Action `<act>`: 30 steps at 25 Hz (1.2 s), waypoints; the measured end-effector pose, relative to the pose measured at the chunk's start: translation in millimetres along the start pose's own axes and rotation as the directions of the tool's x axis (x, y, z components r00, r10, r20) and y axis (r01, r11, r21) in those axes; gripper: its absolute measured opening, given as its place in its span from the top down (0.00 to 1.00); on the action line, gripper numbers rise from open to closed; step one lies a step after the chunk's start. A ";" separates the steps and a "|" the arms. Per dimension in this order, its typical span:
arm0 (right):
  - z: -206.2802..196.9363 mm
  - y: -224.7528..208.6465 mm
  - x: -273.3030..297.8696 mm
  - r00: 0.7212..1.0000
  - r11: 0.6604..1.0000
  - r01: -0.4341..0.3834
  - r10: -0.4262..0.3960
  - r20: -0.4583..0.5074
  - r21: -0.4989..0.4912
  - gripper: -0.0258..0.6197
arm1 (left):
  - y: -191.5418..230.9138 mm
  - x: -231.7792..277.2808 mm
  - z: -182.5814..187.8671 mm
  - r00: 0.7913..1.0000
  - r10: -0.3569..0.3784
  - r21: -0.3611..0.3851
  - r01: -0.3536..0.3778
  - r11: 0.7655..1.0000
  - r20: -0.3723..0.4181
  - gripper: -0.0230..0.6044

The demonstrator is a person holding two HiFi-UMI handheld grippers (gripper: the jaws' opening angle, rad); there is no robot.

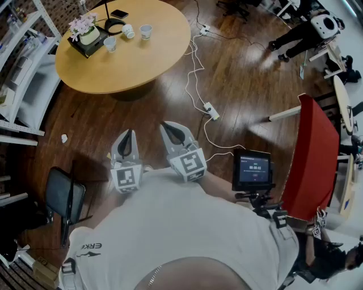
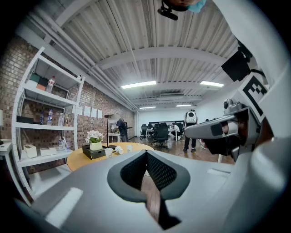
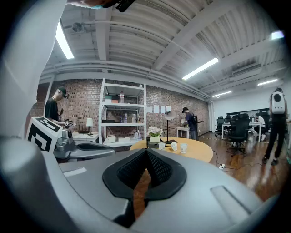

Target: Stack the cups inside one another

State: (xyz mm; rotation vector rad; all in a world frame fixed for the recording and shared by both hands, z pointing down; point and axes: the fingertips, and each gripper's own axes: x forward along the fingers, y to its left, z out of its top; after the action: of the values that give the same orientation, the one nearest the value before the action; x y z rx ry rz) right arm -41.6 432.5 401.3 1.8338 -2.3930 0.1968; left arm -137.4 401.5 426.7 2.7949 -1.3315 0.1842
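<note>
so far nothing's stacked: three cups (image 1: pixel 129 32) sit separate on the bench (image 1: pixel 142 65) at eleven o'clock; my left gripper (image 1: pixel 127 136) and right gripper (image 1: pixel 170 129) are pressed together, empty, well away.

Three cups (image 1: pixel 129 32) on bench (image 1: pixel 136 65), right of flower pot (image 1: pixel 84 29); shelf (image 1: pixel 22 73) left of bench.

Round wooden table (image 1: pixel 142 65) — three cups (image 1: pixel 129 32), flower tray (image 1: pixel 85 50), phone (image 1: pixel 119 13)

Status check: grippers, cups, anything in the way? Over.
Left gripper and right gripper shut, empty. Cups unstacked on round table ahead, one on its side. Power strip on floor beside the path.
</note>
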 end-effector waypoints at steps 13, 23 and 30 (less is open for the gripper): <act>9.3 37.2 31.2 1.000 1.000 0.017 -0.017 0.000 -0.017 0.94 | 40.8 -7.9 2.1 0.999 -0.031 -0.017 0.031 0.999 0.020 0.96; 7.5 3.4 70.2 0.999 0.999 -0.028 0.029 0.025 -0.036 0.94 | 56.4 31.6 -6.7 0.999 0.036 -0.013 -0.036 0.999 -0.005 0.96; 24.1 -59.8 118.4 0.997 0.997 -0.068 0.068 0.036 -0.027 0.94 | 58.4 109.9 7.0 0.996 0.083 -0.004 -0.083 0.997 -0.009 0.96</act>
State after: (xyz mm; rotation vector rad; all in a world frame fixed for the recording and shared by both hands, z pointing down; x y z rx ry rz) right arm -14.9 300.4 399.9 1.7615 -2.4726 0.1394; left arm -113.5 279.4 432.6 2.7336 -1.4456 0.1963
